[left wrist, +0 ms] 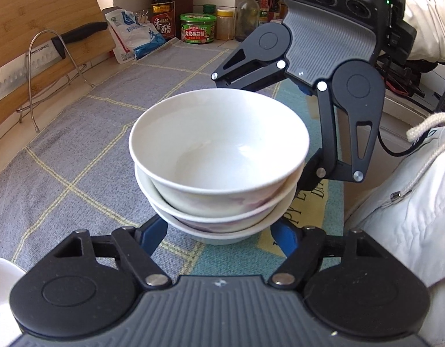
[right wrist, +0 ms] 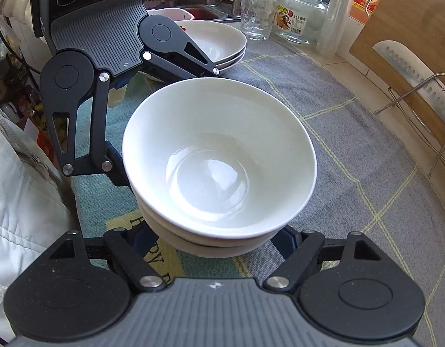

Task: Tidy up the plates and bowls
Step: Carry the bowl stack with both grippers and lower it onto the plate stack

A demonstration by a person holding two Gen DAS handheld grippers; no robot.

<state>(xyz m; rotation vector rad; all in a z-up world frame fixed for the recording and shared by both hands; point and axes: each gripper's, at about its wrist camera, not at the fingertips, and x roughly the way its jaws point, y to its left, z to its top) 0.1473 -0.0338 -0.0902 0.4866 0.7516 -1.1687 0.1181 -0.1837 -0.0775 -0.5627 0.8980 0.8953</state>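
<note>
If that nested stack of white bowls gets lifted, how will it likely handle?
The bowl stack looks like glazed ceramic: probably rigid, heavy, breakable. Its glossy walls may slip. The top bowl sits slightly askew, so it might shift.

Glossy ceramic bowls (left wrist: 219, 156), woven cloth (left wrist: 86, 133)

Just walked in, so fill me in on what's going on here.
A person with two handheld grippers is tidying dishes. Both the left gripper and right gripper are spread around a stack of white bowls on the grey mat. A stack of plates sits behind.
</note>
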